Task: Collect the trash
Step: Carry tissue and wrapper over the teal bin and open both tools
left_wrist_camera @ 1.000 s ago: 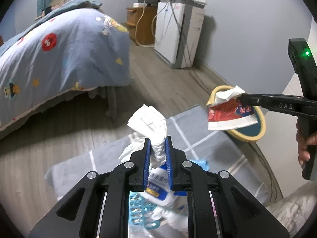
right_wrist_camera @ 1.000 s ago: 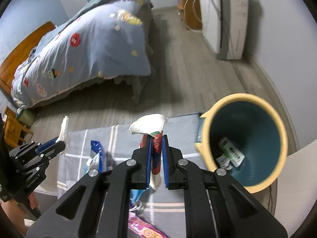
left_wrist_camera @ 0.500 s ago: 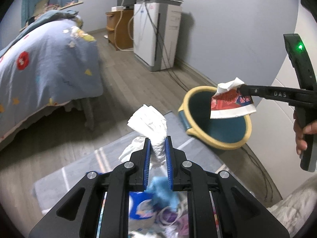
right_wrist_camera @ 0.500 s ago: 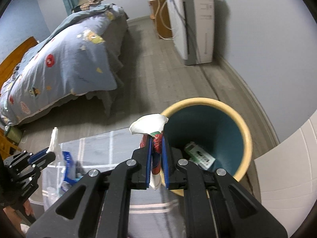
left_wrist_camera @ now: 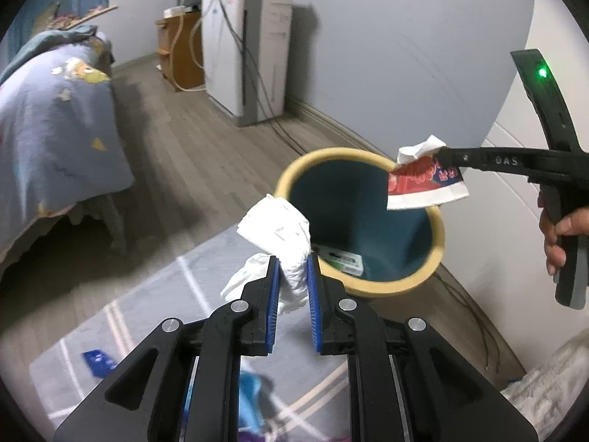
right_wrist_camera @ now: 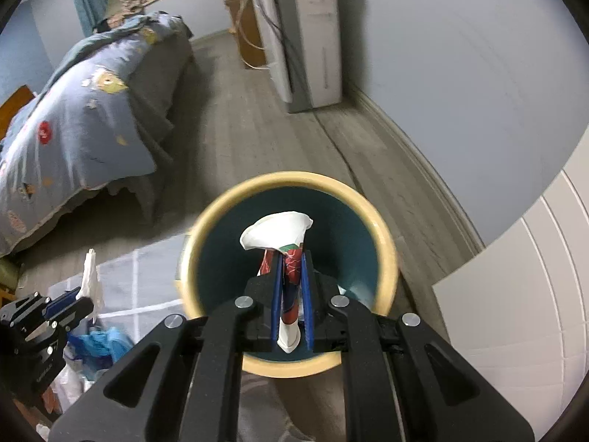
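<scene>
While the right gripper (right_wrist_camera: 291,283) pinches a red-printed wrapper (right_wrist_camera: 289,276) over the teal bin (right_wrist_camera: 386,243) and the left gripper (left_wrist_camera: 291,280) clamps crumpled tissue (left_wrist_camera: 279,228) beside its rim — centre each first, then release.

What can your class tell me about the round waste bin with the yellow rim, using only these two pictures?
The round waste bin with the pale yellow rim has a dark teal inside, looks like plastic, and stands upright on the wooden floor beside a grey checked rug, near the wall. A green-and-white packet lies at its bottom. The right claw holds a red-and-white wrapper over its mouth.
</scene>
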`<state>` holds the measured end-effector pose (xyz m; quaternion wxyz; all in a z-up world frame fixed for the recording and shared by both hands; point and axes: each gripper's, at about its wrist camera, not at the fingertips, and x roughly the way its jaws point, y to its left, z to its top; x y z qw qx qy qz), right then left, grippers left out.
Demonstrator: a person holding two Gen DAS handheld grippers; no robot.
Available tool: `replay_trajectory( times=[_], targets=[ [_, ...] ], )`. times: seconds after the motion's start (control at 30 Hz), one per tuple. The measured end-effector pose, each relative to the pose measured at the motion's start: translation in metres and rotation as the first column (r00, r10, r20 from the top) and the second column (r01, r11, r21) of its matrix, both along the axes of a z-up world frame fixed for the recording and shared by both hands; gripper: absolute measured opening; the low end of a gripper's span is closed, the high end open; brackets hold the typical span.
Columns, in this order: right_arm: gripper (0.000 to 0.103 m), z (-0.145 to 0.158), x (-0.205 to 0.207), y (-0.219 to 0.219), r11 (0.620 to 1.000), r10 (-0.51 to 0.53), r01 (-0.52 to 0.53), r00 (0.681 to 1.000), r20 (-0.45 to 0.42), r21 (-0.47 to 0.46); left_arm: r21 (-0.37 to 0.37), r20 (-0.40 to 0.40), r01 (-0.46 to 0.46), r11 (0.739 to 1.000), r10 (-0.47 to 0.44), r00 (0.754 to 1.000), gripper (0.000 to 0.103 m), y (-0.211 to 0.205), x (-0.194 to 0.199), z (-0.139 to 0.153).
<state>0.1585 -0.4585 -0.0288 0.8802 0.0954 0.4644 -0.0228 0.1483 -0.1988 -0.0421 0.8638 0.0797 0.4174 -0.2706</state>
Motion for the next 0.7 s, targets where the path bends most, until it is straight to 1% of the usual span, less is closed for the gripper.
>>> replay_trajectory(
  times=[0.13, 0.27, 0.43, 0.5, 0.53, 0.57, 0.63, 0.67, 0.7],
  targets=[
    [0.009, -0.018, 0.003, -0.014, 1.0, -0.021, 0.02, 0.999, -0.049, -0.012, -0.001, -0.022, 0.035, 0.999, -0.035, 0.999, 0.016, -0.024, 0.001, -0.014],
    [0.009, -0.034, 0.005, -0.022, 0.999, -0.038, 0.037, 0.995, -0.094, -0.008, -0.02, -0.036, 0.06, 0.998, -0.061, 0.997, 0.016, -0.046, 0.003, -0.024],
    [0.01, -0.047, 0.007, -0.028, 0.998, -0.057, 0.059, 0.99, -0.125, 0.015, -0.033, 0.013, 0.095, 0.995, -0.095, 0.995, 0.016, -0.07, 0.006, -0.028],
    [0.01, -0.049, 0.008, -0.03, 0.997, -0.068, 0.073, 0.989, -0.129, 0.03, -0.05, 0.032, 0.09, 0.995, -0.089, 0.996, 0.016, -0.074, 0.008, -0.029],
    [0.01, -0.049, 0.009, -0.031, 0.997, -0.071, 0.076, 0.989, -0.126, 0.032, -0.073, 0.038, 0.081, 0.994, -0.078, 0.996, 0.018, -0.075, 0.01, -0.029],
    [0.01, -0.048, 0.009, -0.031, 0.996, -0.075, 0.079, 0.99, -0.119, 0.03, -0.095, 0.04, 0.069, 0.993, -0.066, 0.997, 0.022, -0.075, 0.011, -0.03],
    [0.012, -0.045, 0.009, -0.029, 0.996, -0.077, 0.08, 0.991, -0.111, 0.028, -0.131, 0.028, 0.057, 0.99, -0.054, 0.998, 0.037, -0.074, 0.014, -0.031],
    [0.02, -0.044, 0.009, -0.028, 0.996, -0.077, 0.08, 0.991, -0.106, 0.025, -0.13, 0.029, 0.052, 0.99, -0.049, 0.998, 0.04, -0.074, 0.015, -0.031],
    [0.032, -0.044, 0.009, -0.028, 0.997, -0.077, 0.079, 0.992, -0.102, 0.024, -0.125, 0.031, 0.05, 0.991, -0.046, 0.998, 0.048, -0.074, 0.016, -0.029]
  ],
)
